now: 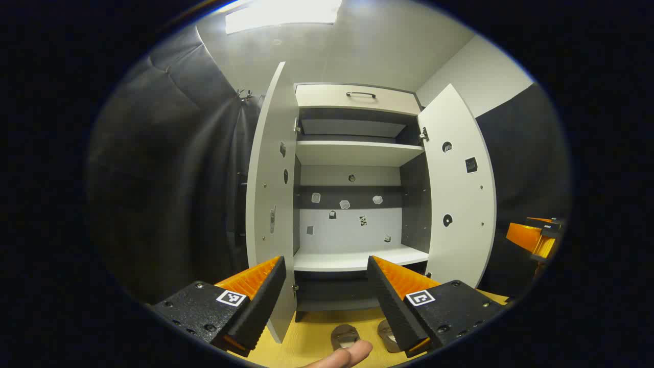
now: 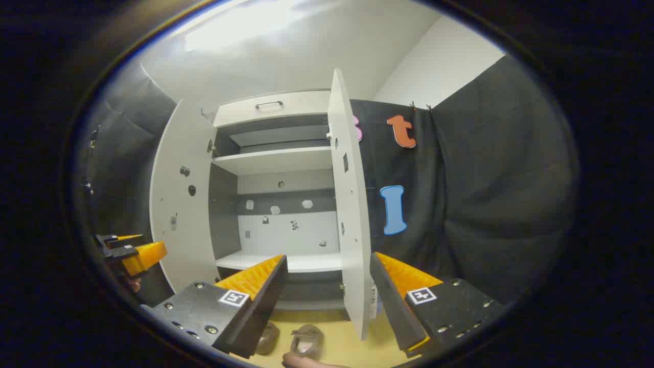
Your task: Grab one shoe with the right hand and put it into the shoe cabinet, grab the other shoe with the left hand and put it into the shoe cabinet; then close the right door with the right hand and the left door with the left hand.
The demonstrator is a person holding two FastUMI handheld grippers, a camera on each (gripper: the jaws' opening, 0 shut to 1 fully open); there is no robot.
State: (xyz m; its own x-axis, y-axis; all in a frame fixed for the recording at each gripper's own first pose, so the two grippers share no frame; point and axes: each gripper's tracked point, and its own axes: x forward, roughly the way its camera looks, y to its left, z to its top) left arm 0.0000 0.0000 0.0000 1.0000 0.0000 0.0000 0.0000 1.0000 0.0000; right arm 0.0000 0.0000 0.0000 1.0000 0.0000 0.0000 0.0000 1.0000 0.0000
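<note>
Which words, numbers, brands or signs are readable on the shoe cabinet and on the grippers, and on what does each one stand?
None can be read.
Square markers on the left gripper: patterns, no words.
Stickers on the cabinet back wall: too small.
Square sticker on the right door: blurred.

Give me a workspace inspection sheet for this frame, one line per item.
Surface: yellow wooden floor in front of the shoe cabinet.
Job's things: two brown shoes side by side on the floor before the cabinet; left door and right door both open; lower shelf bare.
Clutter: small stickers on the cabinet's back panel.
Grippers: left hand-held gripper open, holding nothing; right hand-held gripper open, holding nothing; a fingertip at the bottom edge.
Cables: nothing seen.
Surroundings: black cloth wall, ceiling light.
</note>
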